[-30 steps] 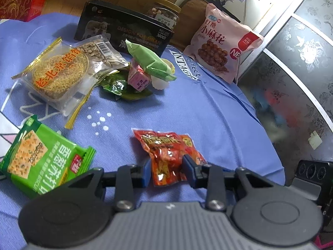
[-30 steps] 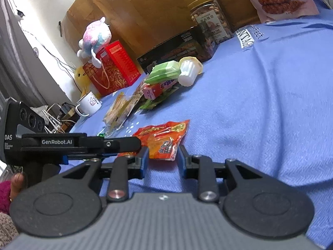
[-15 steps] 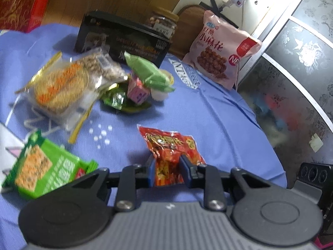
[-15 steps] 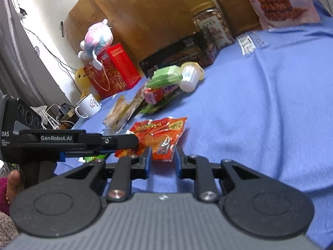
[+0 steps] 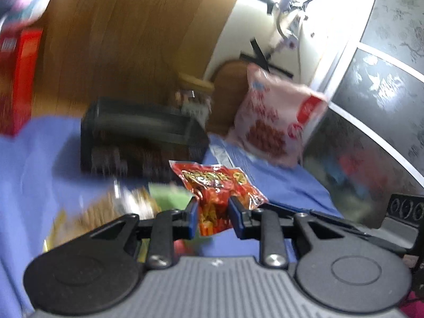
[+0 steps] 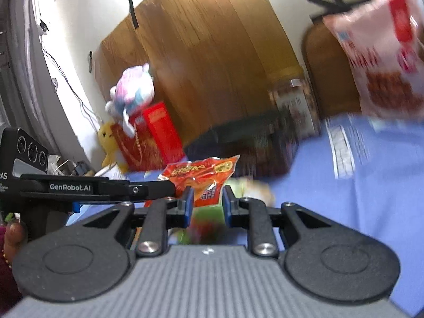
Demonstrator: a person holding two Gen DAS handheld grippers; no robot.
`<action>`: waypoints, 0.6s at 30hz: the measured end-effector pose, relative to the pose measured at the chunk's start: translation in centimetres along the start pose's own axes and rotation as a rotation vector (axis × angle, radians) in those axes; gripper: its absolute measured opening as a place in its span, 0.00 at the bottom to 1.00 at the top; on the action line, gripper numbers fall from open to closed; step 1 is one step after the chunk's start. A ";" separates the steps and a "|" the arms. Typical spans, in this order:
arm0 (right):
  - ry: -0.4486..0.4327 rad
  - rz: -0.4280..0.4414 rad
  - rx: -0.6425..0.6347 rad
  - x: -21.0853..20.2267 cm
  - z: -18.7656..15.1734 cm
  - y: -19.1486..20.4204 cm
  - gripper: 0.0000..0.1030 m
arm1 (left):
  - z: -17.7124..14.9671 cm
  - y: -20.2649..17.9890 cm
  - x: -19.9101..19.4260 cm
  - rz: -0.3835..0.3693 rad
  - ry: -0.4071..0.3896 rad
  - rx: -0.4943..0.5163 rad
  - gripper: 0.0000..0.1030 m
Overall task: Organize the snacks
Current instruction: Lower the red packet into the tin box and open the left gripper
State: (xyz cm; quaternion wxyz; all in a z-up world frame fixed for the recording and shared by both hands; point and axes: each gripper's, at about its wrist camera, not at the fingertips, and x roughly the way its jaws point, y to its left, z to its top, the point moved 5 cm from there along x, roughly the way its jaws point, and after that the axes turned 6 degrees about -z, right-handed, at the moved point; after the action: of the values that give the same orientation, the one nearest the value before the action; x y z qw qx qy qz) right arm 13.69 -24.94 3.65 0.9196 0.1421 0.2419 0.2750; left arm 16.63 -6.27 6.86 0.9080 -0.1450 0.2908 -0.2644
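A red snack packet (image 5: 217,188) hangs in the air above the blue cloth, held from two sides. My left gripper (image 5: 213,212) is shut on its near edge. My right gripper (image 6: 206,201) is shut on another edge of the same red snack packet (image 6: 204,175). In the right wrist view the left gripper's body (image 6: 79,188) reaches in from the left, with a person's hand (image 6: 12,235) behind it. Both views are blurred by motion.
A black box (image 5: 140,137) and a lidded jar (image 5: 194,98) stand at the back of the blue cloth (image 5: 39,159). A large pink snack bag (image 5: 275,124) leans at the back right. Green and clear-wrapped snacks (image 5: 124,204) lie below the packet. A red box (image 6: 156,132) and plush toys (image 6: 132,92) stand far left.
Both grippers closed on the red packet and lifted it off the cloth. The other snacks have dropped lower in both views.
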 end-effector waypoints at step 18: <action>-0.015 -0.090 -0.118 13.7 6.8 -1.9 0.28 | 7.5 9.2 9.0 0.111 -0.011 -0.050 0.24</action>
State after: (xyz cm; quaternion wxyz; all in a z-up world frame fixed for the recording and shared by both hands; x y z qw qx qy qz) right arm 28.13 -19.50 3.61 0.9396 0.0788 0.2245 0.2462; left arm 31.02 -2.97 4.85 0.9190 -0.1526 0.2997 -0.2055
